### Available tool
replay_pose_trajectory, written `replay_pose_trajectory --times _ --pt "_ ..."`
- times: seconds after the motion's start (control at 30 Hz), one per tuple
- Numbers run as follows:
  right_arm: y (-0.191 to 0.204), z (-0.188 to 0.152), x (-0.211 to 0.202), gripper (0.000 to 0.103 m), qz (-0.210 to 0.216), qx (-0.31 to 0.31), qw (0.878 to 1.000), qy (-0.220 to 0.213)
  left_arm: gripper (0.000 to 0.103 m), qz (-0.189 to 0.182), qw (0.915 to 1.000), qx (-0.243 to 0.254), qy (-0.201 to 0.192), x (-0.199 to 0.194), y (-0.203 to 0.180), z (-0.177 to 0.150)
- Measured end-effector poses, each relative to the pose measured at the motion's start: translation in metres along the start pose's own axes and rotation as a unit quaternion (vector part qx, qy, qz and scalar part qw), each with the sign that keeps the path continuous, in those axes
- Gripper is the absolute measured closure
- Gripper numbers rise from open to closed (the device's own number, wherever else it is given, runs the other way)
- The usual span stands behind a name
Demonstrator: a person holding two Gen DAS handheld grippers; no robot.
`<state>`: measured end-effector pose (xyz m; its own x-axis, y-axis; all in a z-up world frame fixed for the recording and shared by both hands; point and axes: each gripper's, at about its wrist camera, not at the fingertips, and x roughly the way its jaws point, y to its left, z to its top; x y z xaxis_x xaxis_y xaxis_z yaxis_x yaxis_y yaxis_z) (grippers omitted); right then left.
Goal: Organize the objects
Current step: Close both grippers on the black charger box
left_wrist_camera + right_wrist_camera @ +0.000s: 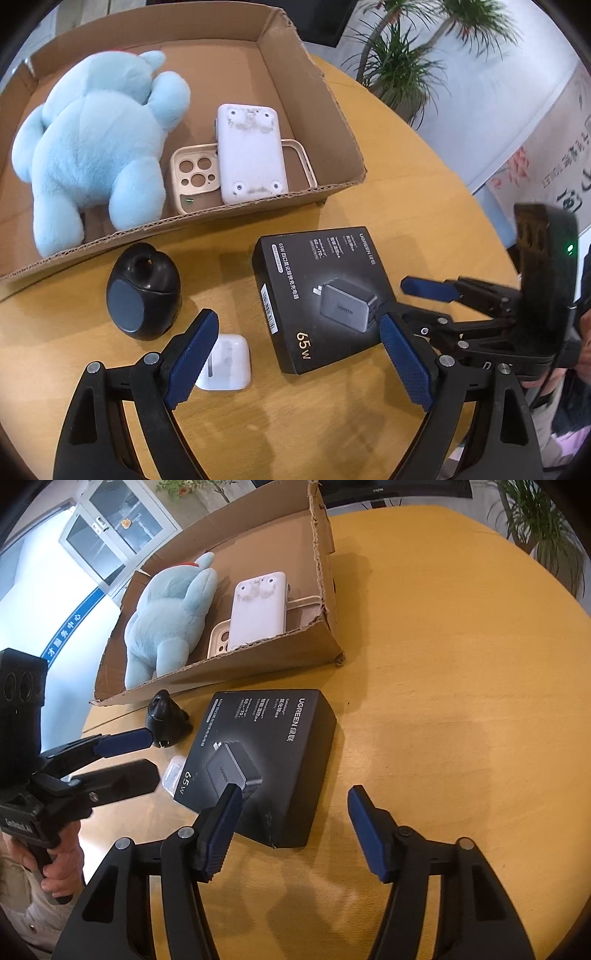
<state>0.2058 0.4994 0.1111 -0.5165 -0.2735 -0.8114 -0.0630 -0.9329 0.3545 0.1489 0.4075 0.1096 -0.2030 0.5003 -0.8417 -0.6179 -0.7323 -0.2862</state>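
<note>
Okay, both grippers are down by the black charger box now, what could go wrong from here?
The right gripper is open with one finger over the charger box and the other beside it, so a close may pinch only a corner and let it twist.

The left gripper is close by; the two could collide.

The earbud case beside the box could get knocked.

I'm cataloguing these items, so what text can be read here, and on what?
"UGREEN": charger box top, and on the charger pictured there.
"65W": same box, near corner.
"65W" strip and "60 ~ 70": same box, rest too small.
Barcode label: unreadable.
Wall banner: blurred.
Blue wall sign: too small.
</note>
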Motion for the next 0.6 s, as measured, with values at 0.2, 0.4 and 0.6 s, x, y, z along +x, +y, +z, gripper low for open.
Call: replay_pose_trajectory --times 0.2,0.4,0.6 --pt "0.003 0.003 -0.002 0.024 -0.020 -0.009 1.000 -0.012 0.013 0.025 0.9996 0.010 0.009 0.008 -0.003 0.002" --pt "0.003 0.005 0.003 0.037 0.000 -0.015 1.000 0.000 0.013 -0.040 0.9989 -0.020 0.013 0.012 0.012 0.007" --pt "-0.002 0.005 0.010 0.048 0.027 -0.007 1.000 0.011 0.035 -0.052 0.9979 -0.019 0.034 0.021 0.014 0.012"
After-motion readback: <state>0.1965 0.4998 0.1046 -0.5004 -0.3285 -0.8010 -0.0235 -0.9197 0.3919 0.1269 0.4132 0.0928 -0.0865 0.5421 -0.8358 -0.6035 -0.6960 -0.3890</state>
